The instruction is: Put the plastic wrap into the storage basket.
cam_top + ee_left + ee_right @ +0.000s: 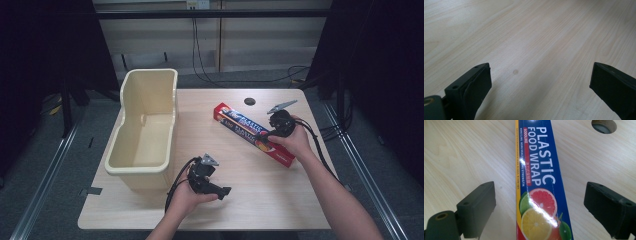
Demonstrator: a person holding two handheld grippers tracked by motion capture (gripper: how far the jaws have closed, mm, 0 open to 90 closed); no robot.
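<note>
Now your right gripper [539, 212] straddles the food wrap box [540, 182], jaws wide and empty, its long axis running straight ahead.

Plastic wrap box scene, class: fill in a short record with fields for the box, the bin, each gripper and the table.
box: plastic food wrap box lying flat on the table, right of the bin
bin: cream plastic bin, upright, empty
right gripper: right gripper open, jaws either side of the box, not touching
left gripper: left gripper open over bare wood
table: light wooden table with a round hole
</note>
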